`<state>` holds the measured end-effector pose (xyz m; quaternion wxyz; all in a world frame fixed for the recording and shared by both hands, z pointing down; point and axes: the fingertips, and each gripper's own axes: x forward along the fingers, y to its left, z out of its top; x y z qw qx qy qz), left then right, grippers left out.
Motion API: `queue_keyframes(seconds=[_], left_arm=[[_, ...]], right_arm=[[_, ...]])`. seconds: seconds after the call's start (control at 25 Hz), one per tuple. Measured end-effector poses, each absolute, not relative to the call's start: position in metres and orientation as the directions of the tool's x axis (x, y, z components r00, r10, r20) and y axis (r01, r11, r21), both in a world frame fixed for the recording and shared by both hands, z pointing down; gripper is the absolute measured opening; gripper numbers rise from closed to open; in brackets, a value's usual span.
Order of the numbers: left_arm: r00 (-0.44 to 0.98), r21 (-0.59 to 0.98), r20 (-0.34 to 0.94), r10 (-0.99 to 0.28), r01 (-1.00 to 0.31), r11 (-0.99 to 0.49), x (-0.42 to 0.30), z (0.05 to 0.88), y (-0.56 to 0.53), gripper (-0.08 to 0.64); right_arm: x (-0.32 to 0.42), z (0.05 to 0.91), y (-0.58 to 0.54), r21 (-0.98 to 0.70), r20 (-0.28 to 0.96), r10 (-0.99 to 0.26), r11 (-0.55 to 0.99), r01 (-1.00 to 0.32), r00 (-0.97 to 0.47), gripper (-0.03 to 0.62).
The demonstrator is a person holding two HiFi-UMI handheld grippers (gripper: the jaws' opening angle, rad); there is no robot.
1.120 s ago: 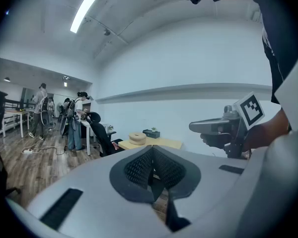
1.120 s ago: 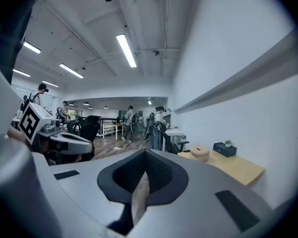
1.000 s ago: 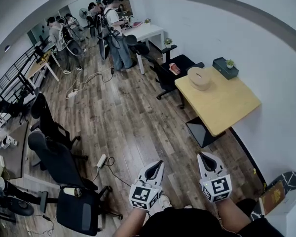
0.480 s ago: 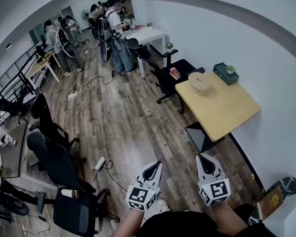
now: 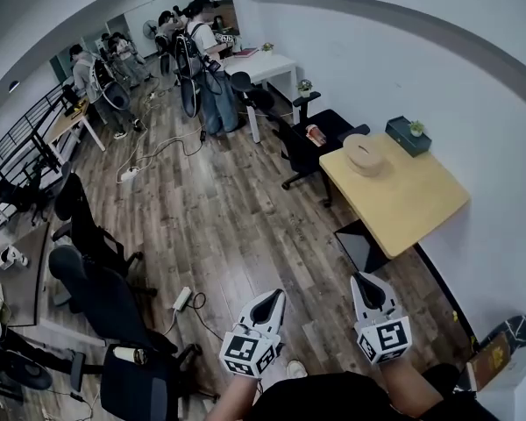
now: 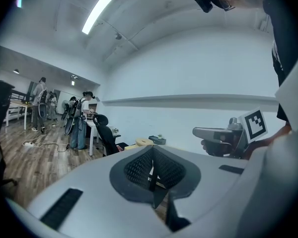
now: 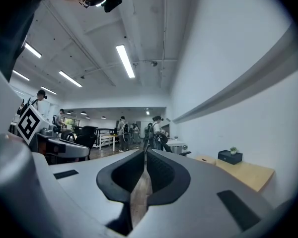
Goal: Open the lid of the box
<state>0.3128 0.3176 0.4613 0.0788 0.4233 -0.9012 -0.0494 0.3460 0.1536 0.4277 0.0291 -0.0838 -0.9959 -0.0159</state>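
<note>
A round tan box [image 5: 364, 154] with its lid on sits at the far end of a light wooden table [image 5: 408, 204] against the right wall. Both grippers are well short of the table, held over the wood floor. My left gripper [image 5: 272, 298] is shut with nothing in it, and so is my right gripper [image 5: 366, 281]. In the left gripper view the shut left gripper [image 6: 151, 150] points toward the distant tan box [image 6: 141, 141]. In the right gripper view the right gripper [image 7: 145, 152] is shut, and the table [image 7: 248, 175] lies off to the right.
A dark box with a small plant [image 5: 409, 135] stands on the table's far corner. A black office chair [image 5: 307, 139] stands beside the table, with more chairs [image 5: 96, 296] at left. A power strip with its cable [image 5: 182, 298] lies on the floor. Several people [image 5: 197, 60] stand at the far end.
Both grippers have shifted a little across the floor together with the view. Their jaws are still closed and hold nothing.
</note>
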Motion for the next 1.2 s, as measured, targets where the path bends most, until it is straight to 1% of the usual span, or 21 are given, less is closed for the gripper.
queue_keyframes(seconds=[0.04,0.16,0.24,0.32,0.48,0.56,0.72,0.8,0.92,1.2], left_arm=[[-0.633,0.162,0.103,-0.767,-0.750,0.641,0.309,0.462,0.324,0.018],[-0.638,0.149,0.111,-0.762,-0.747,0.648,0.298,0.465,0.340,0.018],[-0.646,0.135,0.117,-0.755,-0.742,0.656,0.291,0.468,0.348,0.018],[-0.651,0.134,0.125,-0.749,-0.737,0.663,0.285,0.471,0.351,0.018],[-0.641,0.139,0.141,-0.754,-0.741,0.657,0.275,0.479,0.349,0.018],[-0.634,0.145,0.150,-0.759,-0.745,0.651,0.267,0.483,0.346,0.018],[-0.629,0.142,0.151,-0.763,-0.750,0.646,0.241,0.484,0.336,0.018],[-0.629,0.137,0.147,-0.763,-0.751,0.646,0.225,0.484,0.329,0.018],[-0.627,0.136,0.151,-0.764,-0.752,0.644,0.202,0.483,0.317,0.018],[-0.631,0.142,0.162,-0.758,-0.746,0.651,0.143,0.482,0.291,0.018]], right_arm=[[0.343,0.429,0.156,0.029,0.065,0.167,0.985,0.170,-0.984,0.043],[0.333,0.430,0.164,0.037,0.077,0.160,0.986,0.163,-0.984,0.119],[0.327,0.430,0.165,0.051,0.073,0.141,0.988,0.145,-0.987,0.205],[0.320,0.427,0.164,0.071,0.062,0.125,0.989,0.129,-0.990,0.265],[0.302,0.424,0.158,0.094,0.049,0.116,0.988,0.120,-0.992,0.337],[0.292,0.426,0.153,0.084,0.055,0.104,0.991,0.109,-0.993,0.353],[0.266,0.430,0.143,0.077,0.057,0.099,0.992,0.103,-0.994,0.412],[0.250,0.431,0.138,0.078,0.054,0.107,0.991,0.111,-0.993,0.432],[0.224,0.435,0.129,0.074,0.063,0.117,0.990,0.121,-0.991,0.443],[0.164,0.437,0.111,0.062,0.070,0.150,0.986,0.154,-0.986,0.443]])
